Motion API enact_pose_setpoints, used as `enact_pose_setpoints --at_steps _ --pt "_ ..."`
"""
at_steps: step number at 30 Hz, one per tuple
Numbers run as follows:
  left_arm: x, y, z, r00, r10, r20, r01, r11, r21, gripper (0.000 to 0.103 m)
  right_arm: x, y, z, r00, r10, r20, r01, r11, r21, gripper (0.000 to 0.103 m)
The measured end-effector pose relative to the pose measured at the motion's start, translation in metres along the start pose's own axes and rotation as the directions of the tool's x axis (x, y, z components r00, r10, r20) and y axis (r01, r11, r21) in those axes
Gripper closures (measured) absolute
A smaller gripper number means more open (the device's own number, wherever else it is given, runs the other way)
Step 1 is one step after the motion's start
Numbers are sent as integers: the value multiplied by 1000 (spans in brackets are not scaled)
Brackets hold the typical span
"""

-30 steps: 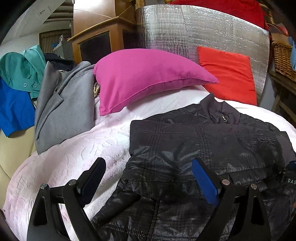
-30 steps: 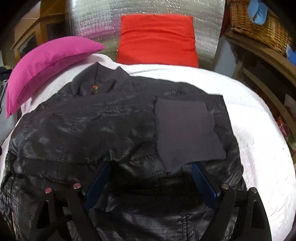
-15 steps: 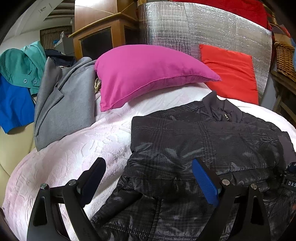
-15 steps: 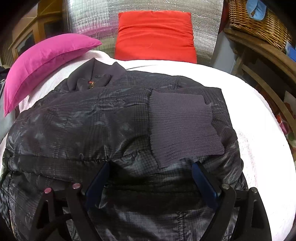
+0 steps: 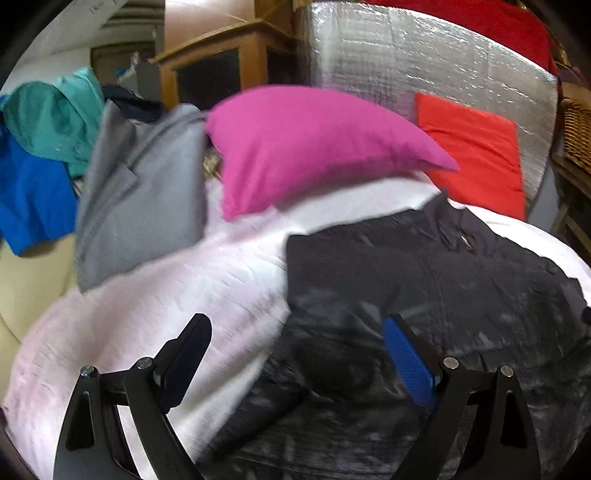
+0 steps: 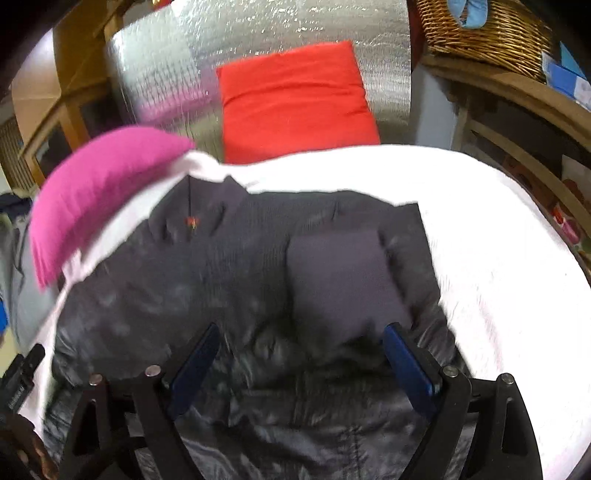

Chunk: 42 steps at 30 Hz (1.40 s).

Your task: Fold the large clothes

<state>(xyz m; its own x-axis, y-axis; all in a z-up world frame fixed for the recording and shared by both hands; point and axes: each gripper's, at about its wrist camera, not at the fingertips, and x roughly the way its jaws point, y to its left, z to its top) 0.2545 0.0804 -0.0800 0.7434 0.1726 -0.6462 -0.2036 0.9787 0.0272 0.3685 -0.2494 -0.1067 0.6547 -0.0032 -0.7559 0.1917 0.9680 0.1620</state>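
At the upper right of the right wrist view a wicker basket [image 6: 484, 33] sits on a wooden shelf [image 6: 517, 92], with something light blue [image 6: 467, 13] poking out of its top; what else it holds is hidden. A sliver of the same wickerwork shows at the right edge of the left wrist view.

Going left to right in the left wrist view: a teal garment [image 5: 55, 114] hangs over a blue garment [image 5: 33, 199] at the left edge, a grey coat [image 5: 140, 188] lies beside them, then a magenta pillow [image 5: 314, 147] rests on the white bedspread [image 5: 166, 302], its right tip in front of a red cushion [image 5: 476, 151] that leans on a silver foil panel [image 5: 406, 62]. A wooden cabinet [image 5: 214, 62] stands behind at the upper middle. Both views are motion-blurred.

The black jacket [image 5: 424, 295] lies spread on the bedspread in the right half of the left wrist view, collar toward the cushions. The left gripper [image 5: 295, 354] is spread wide and grasps nothing: its left finger is over bare bedspread, its blue-padded right finger over the jacket, so the jacket's left edge falls between them. In the right wrist view the jacket fills the centre, a ribbed cuff [image 6: 343, 280] folded across its right side. The right gripper [image 6: 301, 354] is also parted wide and empty, both fingers over the jacket's lower body with the cuff's lower edge just above the gap.
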Motion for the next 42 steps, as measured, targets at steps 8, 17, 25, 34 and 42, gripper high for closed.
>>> enact_pose_setpoints --at_steps 8,17,25,34,42 --pt "33 -14 16 975 -147 -168 150 989 2 9 29 -83 -3 993 115 -38 -95 934 345 11" --pt "78 -50 6 938 -61 -340 104 988 110 9 44 -65 18 980 135 -144 -101 970 221 86" --pt "30 -48 24 974 -36 -225 63 992 112 9 12 -50 9 994 -16 -105 15 1000 -15 88" --pt "71 -86 -10 961 60 -270 19 959 282 7 -15 -79 11 999 -20 -26 21 998 58 41" --pt "33 -86 16 983 -7 -185 50 973 224 8 -33 -8 30 986 132 97 -123 988 -94 41"
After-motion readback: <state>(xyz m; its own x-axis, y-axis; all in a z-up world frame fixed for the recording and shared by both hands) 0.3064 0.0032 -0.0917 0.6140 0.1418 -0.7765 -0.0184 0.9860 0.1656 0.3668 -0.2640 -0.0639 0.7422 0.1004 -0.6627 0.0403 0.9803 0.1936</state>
